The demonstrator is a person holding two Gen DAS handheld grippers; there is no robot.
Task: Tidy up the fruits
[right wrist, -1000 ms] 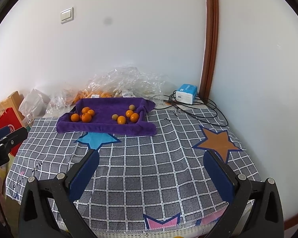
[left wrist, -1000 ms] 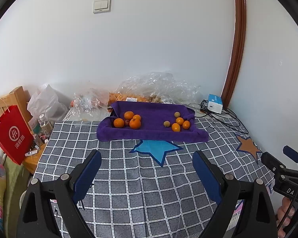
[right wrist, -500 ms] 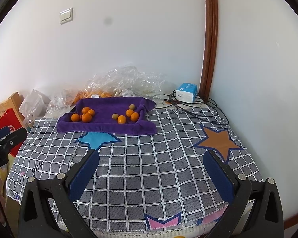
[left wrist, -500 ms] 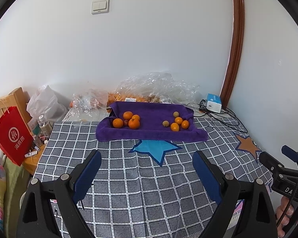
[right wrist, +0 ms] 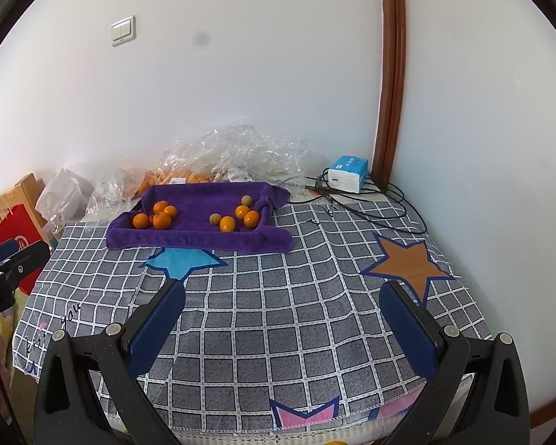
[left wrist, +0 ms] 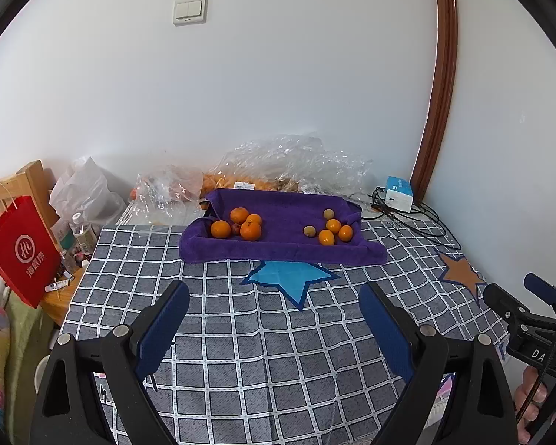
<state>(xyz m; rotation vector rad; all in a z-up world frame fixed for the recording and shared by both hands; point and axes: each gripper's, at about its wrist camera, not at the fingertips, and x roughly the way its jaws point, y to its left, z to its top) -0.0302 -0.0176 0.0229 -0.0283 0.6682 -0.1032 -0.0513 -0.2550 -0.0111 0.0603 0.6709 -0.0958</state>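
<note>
A purple towel (left wrist: 278,237) lies on the checked cloth (left wrist: 241,333) toward the wall, its edges rolled up into a shallow tray. All the fruit sits on the towel in two clusters, well apart from each other. The left cluster holds four oranges (left wrist: 241,224) packed close together, with a small dark red fruit (left wrist: 235,228) tucked among them. The right cluster holds three smaller oranges (left wrist: 333,231) and two dull green-brown fruits (left wrist: 309,230), one of which sits behind the oranges, nearer the wall.

Just in front of the towel the cloth shows a blue star (left wrist: 289,278). Behind the towel, against the wall, lie crumpled clear plastic bags (left wrist: 289,163) with more orange fruit showing through them. To the right of the towel a white and blue box (left wrist: 398,193) stands by the wooden trim, with black cables (left wrist: 419,218) trailing from it. Far to the left of the towel, beyond the cloth's edge, stands a red paper bag (left wrist: 18,252).

The left gripper (left wrist: 274,319) hangs over the cloth well in front of the towel, its blue fingers (left wrist: 163,330) spread wide with nothing between them. The right gripper (right wrist: 281,322) hangs likewise in front of the towel, fingers wide apart and empty. A bit of the person's hand (left wrist: 532,404) shows on the right gripper's handle.
</note>
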